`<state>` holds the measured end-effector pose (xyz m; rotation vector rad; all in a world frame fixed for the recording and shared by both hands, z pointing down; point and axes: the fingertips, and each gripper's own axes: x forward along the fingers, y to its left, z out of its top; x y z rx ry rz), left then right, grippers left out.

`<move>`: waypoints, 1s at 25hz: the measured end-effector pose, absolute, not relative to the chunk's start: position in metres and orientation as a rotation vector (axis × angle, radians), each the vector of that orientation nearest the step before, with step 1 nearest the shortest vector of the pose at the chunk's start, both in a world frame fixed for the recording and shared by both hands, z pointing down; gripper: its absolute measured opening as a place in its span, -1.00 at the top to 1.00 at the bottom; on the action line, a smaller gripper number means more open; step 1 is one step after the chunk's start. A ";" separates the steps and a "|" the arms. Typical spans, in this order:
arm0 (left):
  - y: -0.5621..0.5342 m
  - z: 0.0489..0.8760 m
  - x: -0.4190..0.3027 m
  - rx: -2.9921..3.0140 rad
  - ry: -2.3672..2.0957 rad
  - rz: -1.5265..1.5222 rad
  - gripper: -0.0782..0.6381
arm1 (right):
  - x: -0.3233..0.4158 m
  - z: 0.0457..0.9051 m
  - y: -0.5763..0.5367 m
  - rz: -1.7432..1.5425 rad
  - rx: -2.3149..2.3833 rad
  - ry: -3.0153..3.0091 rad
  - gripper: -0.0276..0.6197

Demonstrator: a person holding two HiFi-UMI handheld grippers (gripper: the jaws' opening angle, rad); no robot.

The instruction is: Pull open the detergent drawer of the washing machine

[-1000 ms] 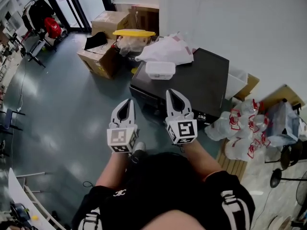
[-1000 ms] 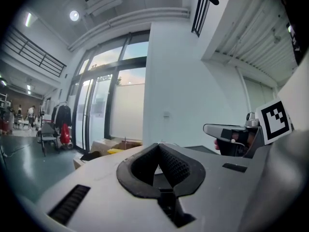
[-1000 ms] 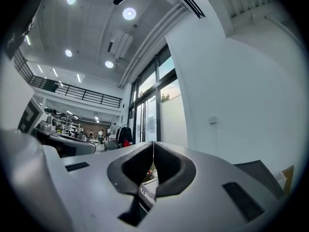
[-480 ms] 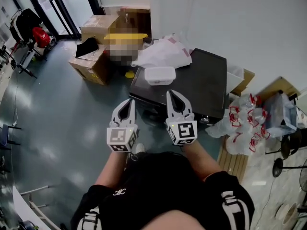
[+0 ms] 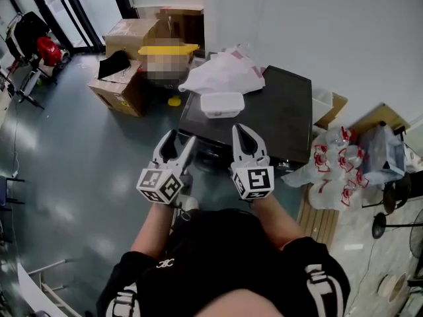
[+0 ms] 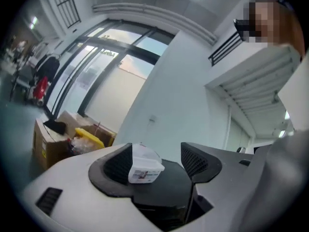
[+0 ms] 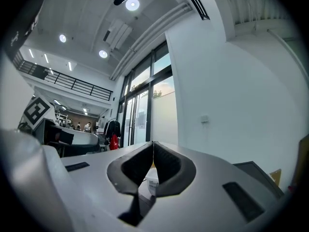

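Head view, with both gripper views. A person is standing on a grey floor (image 5: 73,157) and holding the two claws side by side, pointing level toward a black washer (image 5: 281,107).

The left claw (image 5: 182,137) is standing with its jaws wide apart, having just been opening. Nothing is sitting between them. In its own view the left claw (image 6: 156,151) is framing a white plastic tub (image 6: 143,166) that is lying well beyond the tips.

The right claw (image 5: 239,129) is keeping its jaws together, tips touching and holding nothing, as its own view of the right claw (image 7: 153,144) is confirming.

The washer is standing on the floor against a white wall (image 5: 344,32), near both claws and touched by neither. Its drawer cannot be picked out in any view. The tub (image 5: 221,103) and a white bag (image 5: 225,68) are resting on the washer's top. Cardboard boxes (image 5: 129,35) are standing on the floor to its left.
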<state>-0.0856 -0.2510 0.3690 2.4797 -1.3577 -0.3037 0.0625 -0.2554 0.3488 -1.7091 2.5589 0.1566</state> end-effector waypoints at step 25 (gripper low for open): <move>-0.265 0.599 -0.096 1.893 -0.894 -0.328 -0.05 | 0.082 0.378 -0.262 -0.032 -1.793 2.548 0.89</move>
